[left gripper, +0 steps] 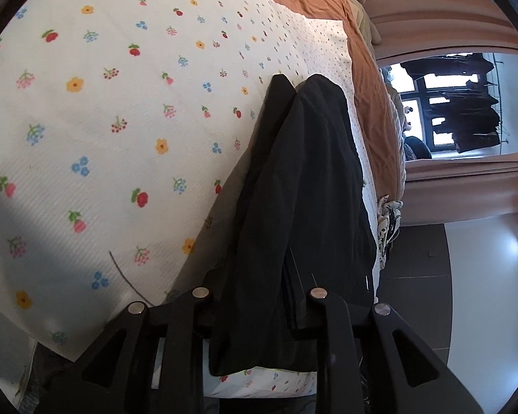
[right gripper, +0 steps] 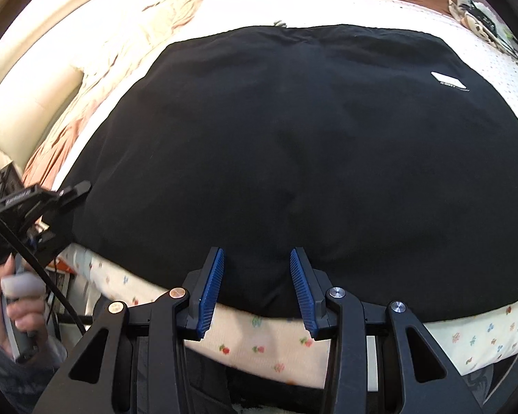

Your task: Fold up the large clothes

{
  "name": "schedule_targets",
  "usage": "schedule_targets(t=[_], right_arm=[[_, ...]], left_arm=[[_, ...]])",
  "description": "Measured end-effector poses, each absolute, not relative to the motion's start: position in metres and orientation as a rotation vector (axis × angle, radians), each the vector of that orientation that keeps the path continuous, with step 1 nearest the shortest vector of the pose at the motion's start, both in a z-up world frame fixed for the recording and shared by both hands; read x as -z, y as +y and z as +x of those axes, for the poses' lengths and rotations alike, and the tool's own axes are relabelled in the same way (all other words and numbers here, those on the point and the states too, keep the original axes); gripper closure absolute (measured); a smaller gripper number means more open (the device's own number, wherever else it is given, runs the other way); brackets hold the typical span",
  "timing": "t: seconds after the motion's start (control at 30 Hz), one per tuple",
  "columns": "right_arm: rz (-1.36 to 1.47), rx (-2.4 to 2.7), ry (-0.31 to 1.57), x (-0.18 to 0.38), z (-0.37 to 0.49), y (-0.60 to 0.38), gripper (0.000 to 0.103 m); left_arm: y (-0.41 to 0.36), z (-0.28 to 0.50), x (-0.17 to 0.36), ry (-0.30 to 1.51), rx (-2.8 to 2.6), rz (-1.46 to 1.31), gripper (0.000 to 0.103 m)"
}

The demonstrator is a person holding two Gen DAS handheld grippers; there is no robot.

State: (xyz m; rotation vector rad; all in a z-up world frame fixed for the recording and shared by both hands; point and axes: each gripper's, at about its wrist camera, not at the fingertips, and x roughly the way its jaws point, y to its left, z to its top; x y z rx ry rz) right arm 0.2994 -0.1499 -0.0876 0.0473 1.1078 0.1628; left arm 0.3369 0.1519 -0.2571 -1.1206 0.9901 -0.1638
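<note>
A: Was any writing readable on the black fabric garment [right gripper: 293, 158]?

B: A small white rectangular label [right gripper: 448, 80] was seen near its far right corner, with a line of tiny print under it that could not be read. Faint lettering was also noted on the body of the left gripper [right gripper: 73, 194], too small to make out.

A: Where was the garment found, and how was it laid?

B: It was spread flat on the white bedsheet printed with small coloured flowers [left gripper: 121, 120], with its near edge lying along the bed's front edge. Its long axis was seen running from left to right in the right wrist view. A rust-brown blanket [left gripper: 369, 86] was seen farther back on the bed.

A: How were the grippers set?

B: The right gripper [right gripper: 257, 289] was held with its blue ribbed pads [right gripper: 210, 293] apart, the garment's near edge lying between them without being pressed. In the left wrist view, black cloth was draped between and over the fingers of the left gripper [left gripper: 293, 84]; whether it was clamped or loose could not be told. A hand [right gripper: 13, 307] was seen around that gripper's handle.
</note>
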Motion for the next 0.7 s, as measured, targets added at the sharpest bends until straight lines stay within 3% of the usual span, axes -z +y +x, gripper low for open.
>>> schedule_targets(t=[0.17,0.2,0.33,0.7], right_arm=[[0.058,-0.109,1.083,0.086,0.312,-0.145,0.065],[0.061,-0.106,1.080,0.087,0.314,-0.145,0.065],[0.043,-0.106,1.064,0.093,0.326,-0.145,0.065],[0.150,-0.172,1.086,0.101,0.342,-0.160,0.065]], left_arm=[[0.151,0.337,0.256,0.978,0.186,-1.105,0.080],[0.152,0.337,0.254,0.972,0.197,-1.103,0.086],[0.153,0.338,0.240,0.929,0.234,-1.108,0.090],[0.116,0.349,0.149,0.826,0.358,-1.004,0.091]])
